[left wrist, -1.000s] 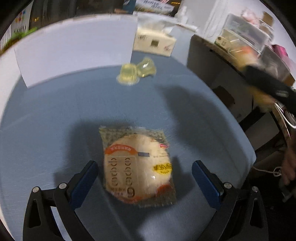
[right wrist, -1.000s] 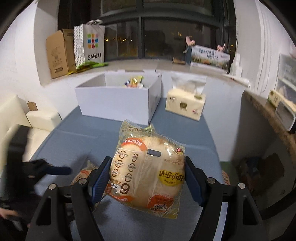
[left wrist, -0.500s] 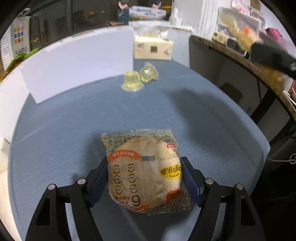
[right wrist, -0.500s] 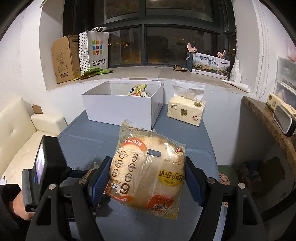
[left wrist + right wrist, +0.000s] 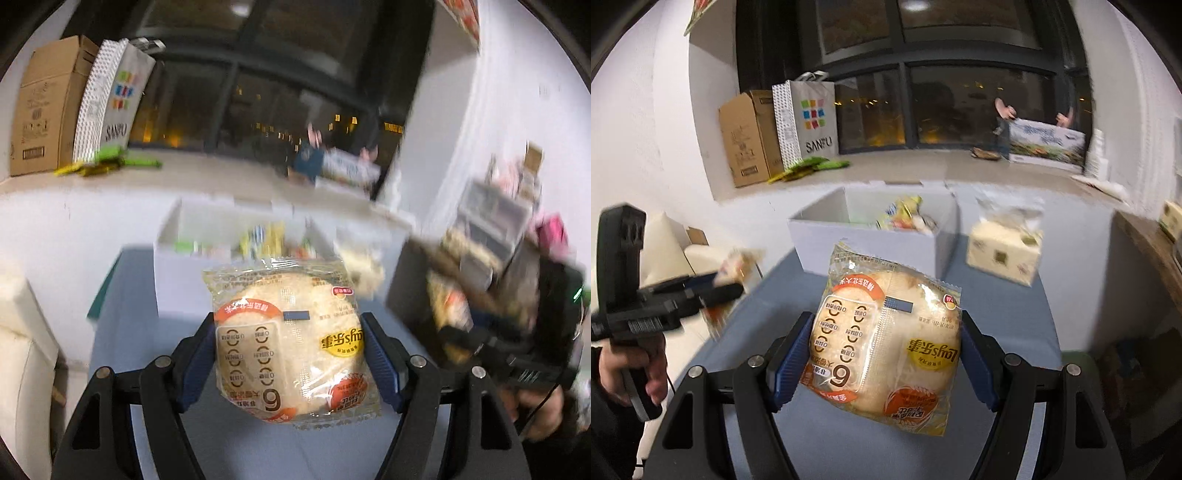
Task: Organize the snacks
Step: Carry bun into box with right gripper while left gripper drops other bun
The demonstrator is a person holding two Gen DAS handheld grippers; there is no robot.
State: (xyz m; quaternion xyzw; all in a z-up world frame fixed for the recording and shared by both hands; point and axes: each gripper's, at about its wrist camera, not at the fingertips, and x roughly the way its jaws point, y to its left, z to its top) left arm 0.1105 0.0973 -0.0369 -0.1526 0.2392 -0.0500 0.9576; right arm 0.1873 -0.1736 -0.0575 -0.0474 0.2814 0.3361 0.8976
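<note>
Above the worktop (image 5: 1015,317) you are now carrying two buns: left fingers (image 5: 291,354), just closed, gripping one bun (image 5: 291,343); right fingers (image 5: 882,358) gripping another (image 5: 886,343); the box (image 5: 871,240) is waiting beyond.

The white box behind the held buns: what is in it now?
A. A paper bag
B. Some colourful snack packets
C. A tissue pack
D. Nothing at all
B: the right wrist view shows yellow and mixed-colour snack packets inside the open white box; the tissue pack stands outside it, to its right.
</note>
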